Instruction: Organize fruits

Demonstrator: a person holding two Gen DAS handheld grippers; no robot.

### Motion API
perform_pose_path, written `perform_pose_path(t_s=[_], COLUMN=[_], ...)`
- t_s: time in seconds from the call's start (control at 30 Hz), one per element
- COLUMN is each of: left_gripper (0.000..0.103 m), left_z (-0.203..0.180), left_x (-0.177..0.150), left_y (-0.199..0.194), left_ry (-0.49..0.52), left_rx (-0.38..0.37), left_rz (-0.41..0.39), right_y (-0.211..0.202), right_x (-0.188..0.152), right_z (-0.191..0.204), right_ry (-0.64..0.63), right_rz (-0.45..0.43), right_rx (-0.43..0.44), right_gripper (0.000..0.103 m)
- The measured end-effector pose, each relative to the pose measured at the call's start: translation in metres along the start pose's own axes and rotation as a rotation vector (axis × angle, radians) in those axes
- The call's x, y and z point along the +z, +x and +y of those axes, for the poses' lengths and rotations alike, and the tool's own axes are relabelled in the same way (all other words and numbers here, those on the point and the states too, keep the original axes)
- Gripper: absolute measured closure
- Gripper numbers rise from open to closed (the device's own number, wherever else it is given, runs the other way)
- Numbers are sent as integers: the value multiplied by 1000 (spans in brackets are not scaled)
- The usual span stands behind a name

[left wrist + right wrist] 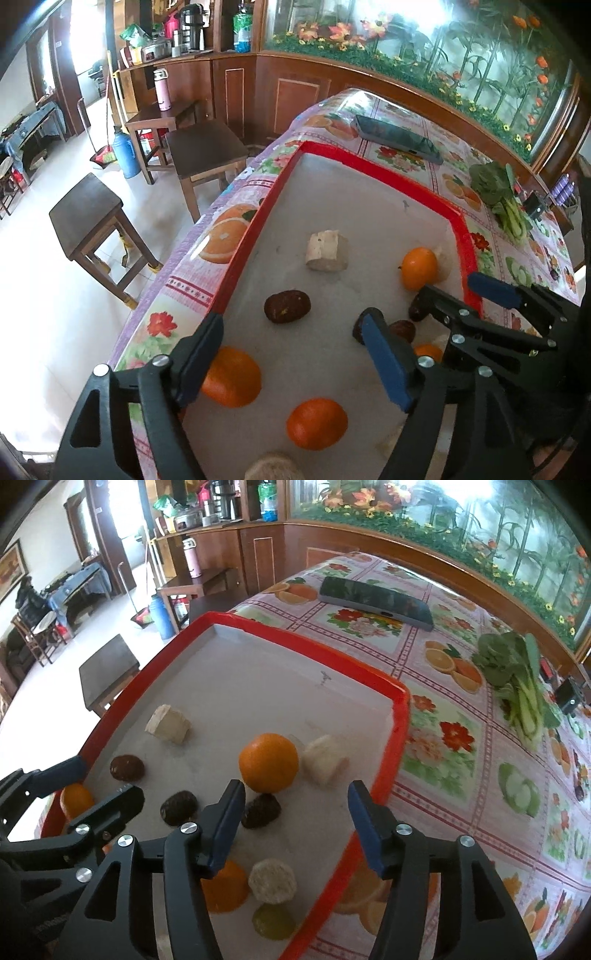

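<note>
Right view only: green fruit (pixel 272 921) lying at tray's (pixel 400 716) near edge.
Left gripper (pixel 291 354): standing wide open, gripping nothing.
Right gripper (pixel 295 825): hanging half open, empty.

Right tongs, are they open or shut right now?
Open. The right tongs show bare tray between their blue pads, gripping nothing.

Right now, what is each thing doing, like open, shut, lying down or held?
left gripper: fingers open, holding nothing
right gripper: fingers open, holding nothing
red tray: flat on the table, fruits loose inside
orange: resting on the tray, not held
phone: lying flat, screen dark
leafy greens: lying on the tablecloth
</note>
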State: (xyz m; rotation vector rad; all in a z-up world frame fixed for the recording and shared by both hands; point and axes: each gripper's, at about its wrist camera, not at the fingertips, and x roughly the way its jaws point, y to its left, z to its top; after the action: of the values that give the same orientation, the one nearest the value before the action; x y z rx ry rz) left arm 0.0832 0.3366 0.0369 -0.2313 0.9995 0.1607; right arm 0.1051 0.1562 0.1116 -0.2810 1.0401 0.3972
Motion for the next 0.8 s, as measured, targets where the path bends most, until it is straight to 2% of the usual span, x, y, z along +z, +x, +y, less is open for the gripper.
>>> perform_pose_path(t_s=[0.27, 0.53, 0.7, 0.8], left_gripper=[16, 14, 10, 9], left_z=[-13, -38, -62, -80], left_x=[-15, -44, -70, -85], left_y=[-23, -45, -62, -74], left_ry=[-10, -11, 4, 28], left_rx=[22, 33, 40, 55], left_rz=[-33, -38, -33, -64], right_y=[-28, -51, -69, -81], right_x=[-17, -48, -80, -103], right_z=[-11, -29, -50, -60], right_ry=[-2, -1, 18, 12], right_rz=[-35, -34, -17, -14], right_rx=[-15, -17, -4, -15], right_gripper=[33, 31, 30, 29])
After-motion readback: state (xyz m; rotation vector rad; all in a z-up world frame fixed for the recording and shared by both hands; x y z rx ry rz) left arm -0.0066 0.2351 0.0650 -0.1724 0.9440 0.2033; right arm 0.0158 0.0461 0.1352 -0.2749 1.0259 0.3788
